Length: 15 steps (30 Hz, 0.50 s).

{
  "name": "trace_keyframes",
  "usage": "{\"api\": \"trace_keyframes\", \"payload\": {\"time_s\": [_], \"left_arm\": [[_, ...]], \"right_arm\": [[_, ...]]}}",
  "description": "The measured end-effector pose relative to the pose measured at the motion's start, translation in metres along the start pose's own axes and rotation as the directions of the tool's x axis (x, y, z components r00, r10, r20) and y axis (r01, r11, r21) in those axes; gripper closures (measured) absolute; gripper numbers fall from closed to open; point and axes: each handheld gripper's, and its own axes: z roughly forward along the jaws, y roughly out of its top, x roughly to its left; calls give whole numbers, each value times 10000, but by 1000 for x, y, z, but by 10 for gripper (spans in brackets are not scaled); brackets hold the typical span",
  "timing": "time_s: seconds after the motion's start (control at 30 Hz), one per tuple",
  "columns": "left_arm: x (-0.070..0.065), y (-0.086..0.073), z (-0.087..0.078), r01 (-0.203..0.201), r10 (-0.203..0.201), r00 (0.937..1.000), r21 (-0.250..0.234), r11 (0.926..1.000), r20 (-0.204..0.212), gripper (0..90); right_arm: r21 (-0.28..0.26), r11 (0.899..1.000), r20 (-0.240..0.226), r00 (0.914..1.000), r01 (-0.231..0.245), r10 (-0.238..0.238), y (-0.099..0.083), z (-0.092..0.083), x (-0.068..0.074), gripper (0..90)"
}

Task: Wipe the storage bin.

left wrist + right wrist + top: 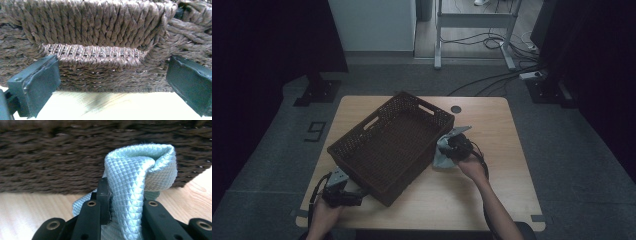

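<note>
- Two grippers are at work on a light wooden surface [492, 150], one in each of the person's hands.
- A big dark brown woven basket [392, 145] sits in the middle of the surface, turned at a slant. Nothing can be seen inside it from the high view.
- The left gripper [357, 192] is at the near left corner of the basket, low down by the surface.
- In the left gripper view, its fingers [37, 87] are spread wide apart. They pinch nothing.
- Between those fingers you can see the basket's [100, 37] woven wall and a flat braided band low on it. The fingers are close to the wall, but I cannot tell if they touch it.
- The right gripper [447, 150] is just beside the right side of the basket.
- It holds a pale blue cloth [135, 185] with a small diamond pattern.
- The right fingers [103, 200] are pressed tight on the cloth, which sticks up between them and folds over at the top.
- In the high view, the cloth [441, 159] looks grey-blue and hangs down by the gripper to the surface.
- The cloth is close to the basket's outer wall and is outside the basket.
- A small round dark hole [456, 109] is in the surface near the far edge.
</note>
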Motion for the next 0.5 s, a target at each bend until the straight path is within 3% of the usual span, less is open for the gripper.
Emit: {"api": "trace_keyframes", "payload": {"time_s": [0.5], "left_arm": [[0, 0, 0, 6, -6, 10000, -7, 10000, 13, 0]], "right_arm": [[73, 9988, 662, 9966, -493, 487, 7, 5, -33, 757]]}}
